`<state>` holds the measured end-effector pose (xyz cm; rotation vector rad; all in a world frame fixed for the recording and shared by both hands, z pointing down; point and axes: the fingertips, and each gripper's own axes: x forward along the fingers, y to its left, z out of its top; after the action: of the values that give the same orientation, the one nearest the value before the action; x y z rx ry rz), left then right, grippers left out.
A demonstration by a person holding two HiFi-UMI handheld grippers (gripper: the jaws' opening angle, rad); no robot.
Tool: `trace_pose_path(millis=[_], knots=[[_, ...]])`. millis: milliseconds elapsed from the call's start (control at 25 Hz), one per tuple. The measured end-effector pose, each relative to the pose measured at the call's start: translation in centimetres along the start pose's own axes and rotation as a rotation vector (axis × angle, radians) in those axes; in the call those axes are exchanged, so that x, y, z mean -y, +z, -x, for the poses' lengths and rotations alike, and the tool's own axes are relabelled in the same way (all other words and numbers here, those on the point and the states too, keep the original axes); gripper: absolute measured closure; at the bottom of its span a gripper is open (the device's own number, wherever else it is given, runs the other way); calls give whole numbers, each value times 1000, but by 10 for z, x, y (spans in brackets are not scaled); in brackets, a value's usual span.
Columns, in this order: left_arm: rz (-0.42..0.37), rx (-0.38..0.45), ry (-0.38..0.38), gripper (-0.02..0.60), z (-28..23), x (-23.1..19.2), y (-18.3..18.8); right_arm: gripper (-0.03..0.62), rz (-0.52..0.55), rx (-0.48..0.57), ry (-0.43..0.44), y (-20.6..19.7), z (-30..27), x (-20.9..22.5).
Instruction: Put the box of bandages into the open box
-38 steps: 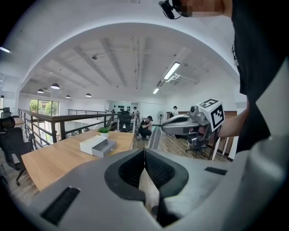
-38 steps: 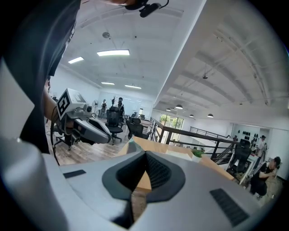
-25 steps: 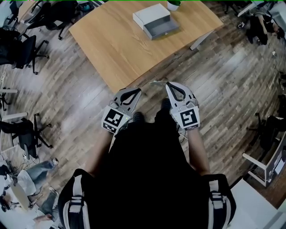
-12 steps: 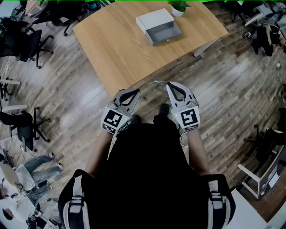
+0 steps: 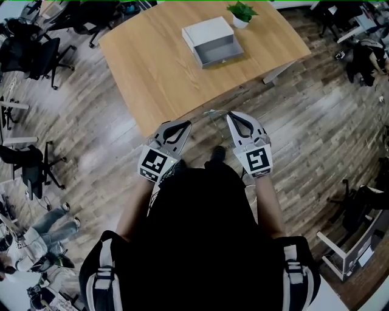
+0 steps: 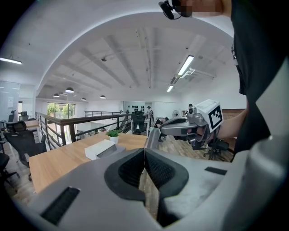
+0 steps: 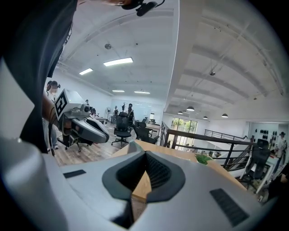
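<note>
On the wooden table point(image 5: 155, 64) ahead, at its far side, lies a white box point(image 5: 207, 29) with a grey open box point(image 5: 219, 50) joined to its near side. I see no separate box of bandages. The white box point(image 6: 101, 148) also shows in the left gripper view. My left gripper point(image 5: 185, 124) and right gripper point(image 5: 231, 115) hover side by side over the floor, just short of the table's near edge. Both are shut with nothing between the jaws. Each camera sees the other: right gripper point(image 6: 185, 127), left gripper point(image 7: 84, 124).
A small potted plant point(image 5: 241, 12) stands behind the white box. Office chairs point(image 5: 33, 58) crowd the left side and others stand at the right point(image 5: 360, 51). A person point(image 5: 42, 234) sits on the floor at lower left. A railing point(image 7: 212, 142) runs beyond the table.
The table and boxes have slid a little lower in the head view and the plant has come fully into sight. Both grippers keep their pose, shut.
</note>
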<state>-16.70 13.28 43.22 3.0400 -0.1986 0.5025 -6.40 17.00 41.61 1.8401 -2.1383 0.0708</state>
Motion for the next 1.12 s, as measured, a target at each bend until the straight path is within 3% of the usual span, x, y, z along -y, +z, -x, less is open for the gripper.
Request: trace_pose_path(millis=[1120], knots=[[4, -12, 94, 558, -107, 50, 29, 569, 6, 31, 98, -41, 34, 105]])
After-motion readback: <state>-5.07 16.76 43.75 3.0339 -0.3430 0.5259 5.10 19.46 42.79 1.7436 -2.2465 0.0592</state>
